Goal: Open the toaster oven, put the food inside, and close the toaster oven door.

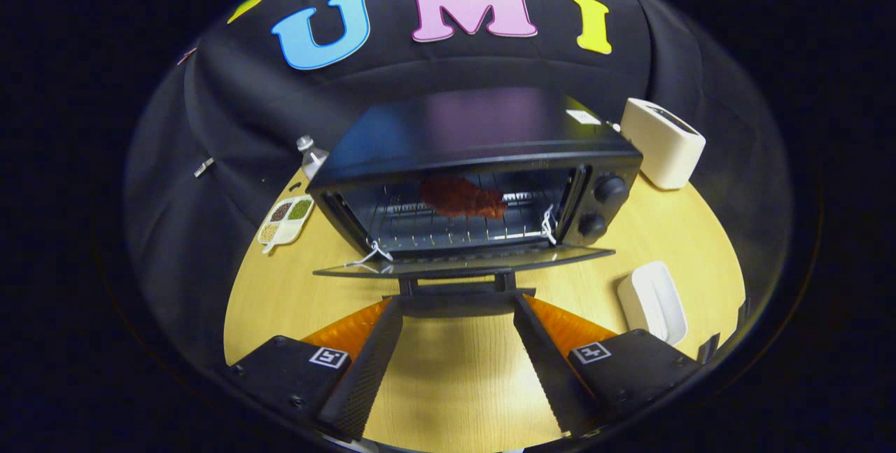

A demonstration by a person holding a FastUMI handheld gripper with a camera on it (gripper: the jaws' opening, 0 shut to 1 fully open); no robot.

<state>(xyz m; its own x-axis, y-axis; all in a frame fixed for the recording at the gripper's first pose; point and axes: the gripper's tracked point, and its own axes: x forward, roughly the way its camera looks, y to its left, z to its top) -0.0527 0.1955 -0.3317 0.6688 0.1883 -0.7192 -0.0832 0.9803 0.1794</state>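
A black, box-shaped toaster oven (476, 180) with a smooth, faintly reflective top stood on a pale wood-grain tabletop (455, 376). Its glass door (462, 262) was folded down flat toward the tool, and the door's dark bar handle (458, 283) lay at the front edge. On the wire rack (448, 225) inside the cavity rested the food (462, 197), a lumpy reddish-brown piece with a rough surface. Two round black knobs (610, 189) sat one above the other on the panel right of the cavity. The tool (458, 309) was held with its fingers (364, 369) spread wide apart, gripping nothing; the fingertips lay just below the handle on either side of it, and contact could not be judged. The inner faces of the fingers showed a fine dotted texture. Left of the oven lay a white divided dish (285, 220) holding small portions of green, brown and pale grains, with a clear bottle (311, 155) behind it. Right of the oven stood a cream, rounded toaster (662, 143), and nearer the tool a shallow white oblong tray (652, 301).
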